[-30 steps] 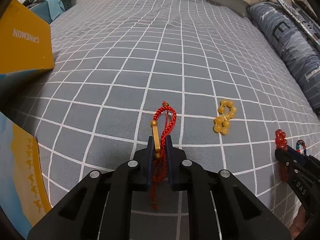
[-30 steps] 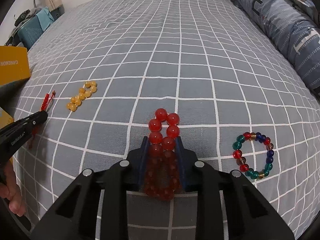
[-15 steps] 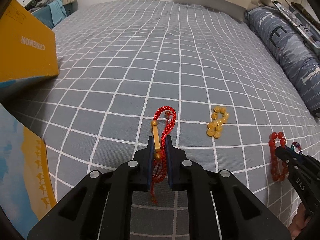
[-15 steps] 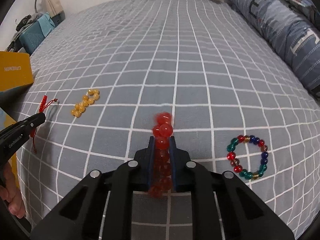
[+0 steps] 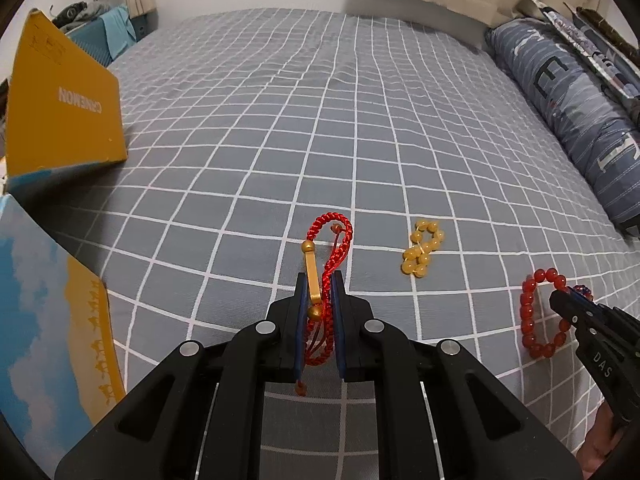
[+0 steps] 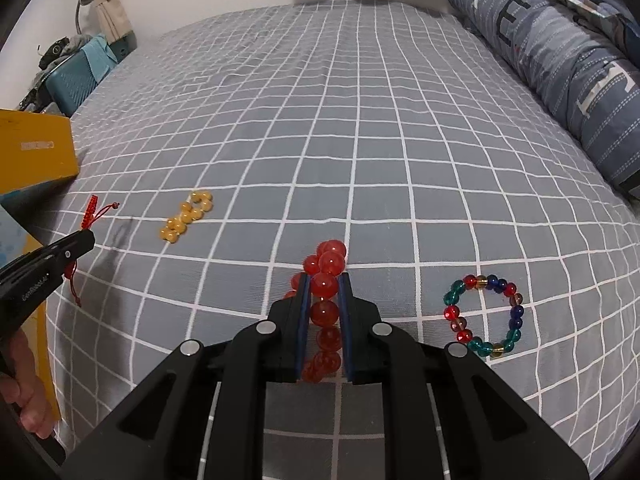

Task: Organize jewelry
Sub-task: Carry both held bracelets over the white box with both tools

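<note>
Pinching a red braided cord bracelet [image 5: 325,280], the left gripper [image 5: 319,300] lifts it toward the yellow box [image 5: 60,104]; beyond the amber bead bracelet [image 5: 422,252], the right gripper [image 6: 323,304] clamps a red bead bracelet [image 6: 326,284] for carrying.

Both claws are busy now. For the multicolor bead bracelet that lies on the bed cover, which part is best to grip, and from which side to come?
The multicolor bead bracelet lies flat as an open ring on the checked bed cover. Probably best: come from above, one finger inside the ring and one outside, and pinch the near arc of beads. Nothing lies against it, so any arc would likely do.
</note>
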